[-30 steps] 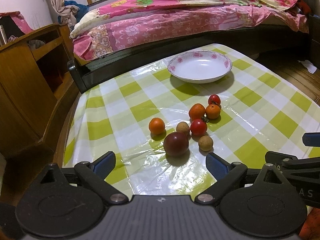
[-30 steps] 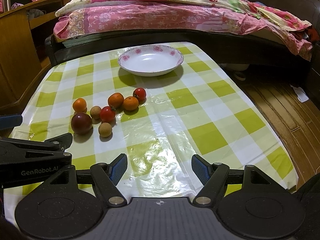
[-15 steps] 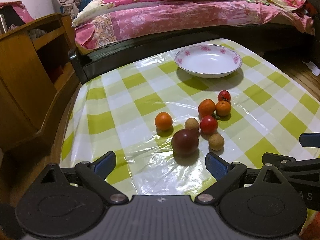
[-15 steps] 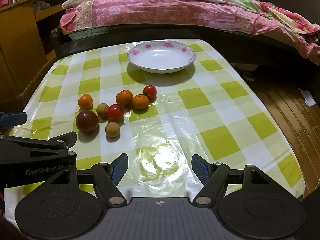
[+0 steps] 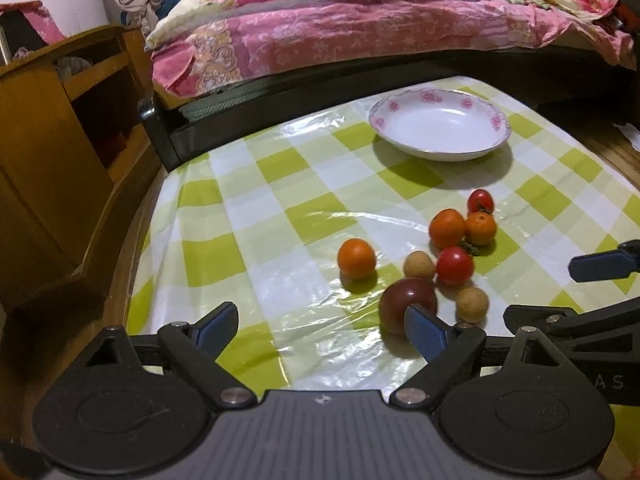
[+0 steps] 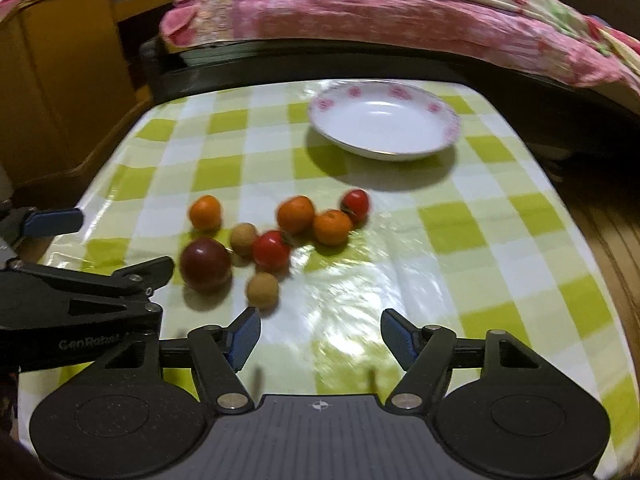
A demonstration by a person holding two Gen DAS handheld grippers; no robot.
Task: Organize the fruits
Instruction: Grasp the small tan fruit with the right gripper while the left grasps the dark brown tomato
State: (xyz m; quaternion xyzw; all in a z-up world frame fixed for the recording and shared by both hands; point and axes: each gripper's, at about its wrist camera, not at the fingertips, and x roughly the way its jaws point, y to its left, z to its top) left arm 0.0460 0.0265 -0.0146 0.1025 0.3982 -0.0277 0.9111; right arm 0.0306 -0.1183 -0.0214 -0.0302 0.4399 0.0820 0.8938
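Several fruits lie in a cluster on the green-checked tablecloth (image 5: 280,208): a dark purple plum (image 5: 404,300), three orange mandarins, the nearest at the left (image 5: 356,258), two red tomatoes (image 5: 455,266), and two tan longans (image 5: 472,305). An empty white floral bowl (image 5: 440,128) stands behind them. My left gripper (image 5: 320,328) is open and empty, its right finger just before the plum. My right gripper (image 6: 320,334) is open and empty, right of the longan (image 6: 262,290). The plum (image 6: 205,264) and bowl (image 6: 384,126) also show in the right wrist view.
A bed with pink bedding (image 5: 360,28) runs along the table's far edge. A wooden cabinet (image 5: 60,128) stands at the left. Wooden floor (image 6: 612,216) lies past the table's right edge.
Both grippers have moved forward and left toward the fruit cluster; the fruits appear larger and nearer. The left gripper's right finger now overlaps the plum. Both stay open.
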